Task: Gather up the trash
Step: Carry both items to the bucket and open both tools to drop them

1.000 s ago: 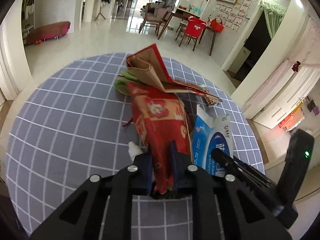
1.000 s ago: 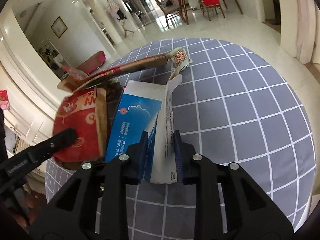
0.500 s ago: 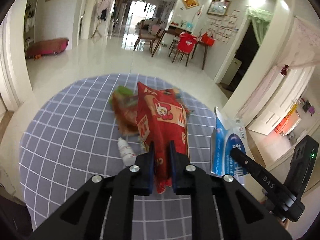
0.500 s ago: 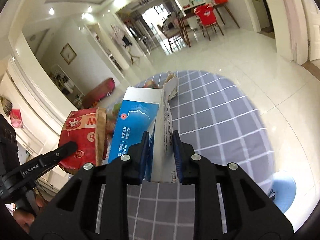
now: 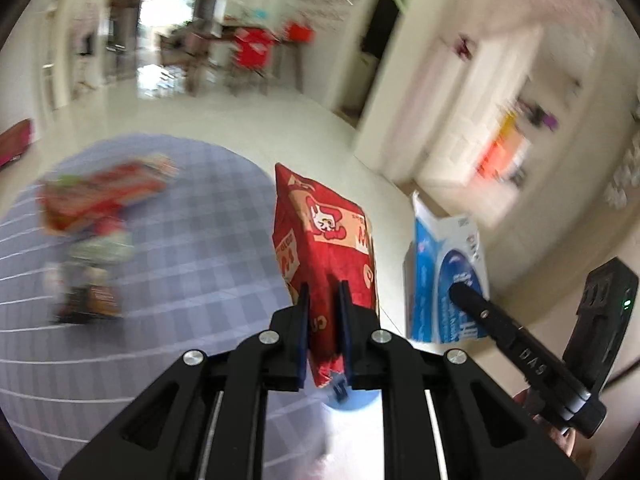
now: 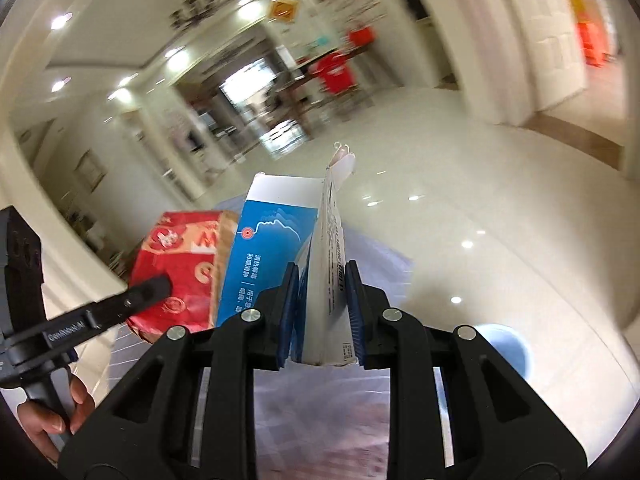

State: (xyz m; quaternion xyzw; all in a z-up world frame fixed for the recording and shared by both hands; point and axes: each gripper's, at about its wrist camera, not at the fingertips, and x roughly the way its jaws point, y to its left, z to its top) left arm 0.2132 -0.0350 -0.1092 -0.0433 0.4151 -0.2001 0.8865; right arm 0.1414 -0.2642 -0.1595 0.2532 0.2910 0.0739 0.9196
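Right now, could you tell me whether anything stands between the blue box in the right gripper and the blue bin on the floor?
Nothing visible does. The right gripper grips the blue box above the floor, and the blue bin sits low to its right with only bare tile around it. The red bag hangs on the other side.

The left claw (image 5: 324, 308) pinches a red snack bag (image 5: 326, 248), lifted upright above the grey checked table (image 5: 192, 248). To its right the right claw's finger (image 5: 496, 320) presses a blue-and-white box (image 5: 444, 256). Blurred wrappers (image 5: 96, 208) lie on the table's left side.
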